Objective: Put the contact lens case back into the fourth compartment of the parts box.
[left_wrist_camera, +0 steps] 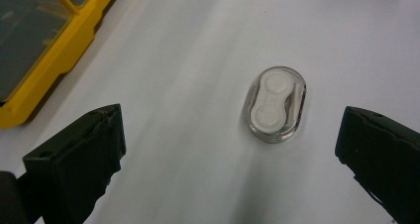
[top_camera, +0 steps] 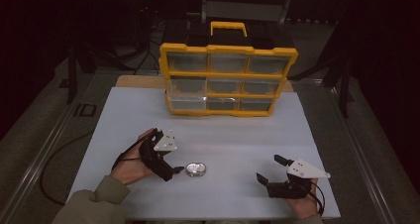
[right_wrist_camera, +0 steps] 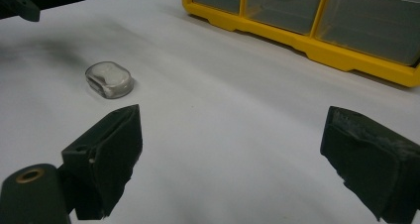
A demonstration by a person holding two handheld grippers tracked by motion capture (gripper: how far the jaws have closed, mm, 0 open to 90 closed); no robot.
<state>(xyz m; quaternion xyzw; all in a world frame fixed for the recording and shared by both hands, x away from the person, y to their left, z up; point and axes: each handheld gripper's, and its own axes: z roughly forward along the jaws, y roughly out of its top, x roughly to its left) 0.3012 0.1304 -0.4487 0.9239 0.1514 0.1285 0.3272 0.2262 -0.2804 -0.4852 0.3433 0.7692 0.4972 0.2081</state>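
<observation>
A yellow organiser (top_camera: 228, 80) stands upright at the far edge of the white surface (top_camera: 257, 130), about midway along it. It has three rows of three clear drawers (top_camera: 227, 63) and a yellow handle (top_camera: 228, 28) on its black top. A wooden board (top_camera: 141, 81) shows under the surface's far edge. A black cable (top_camera: 54, 159) curls off the left edge.
</observation>
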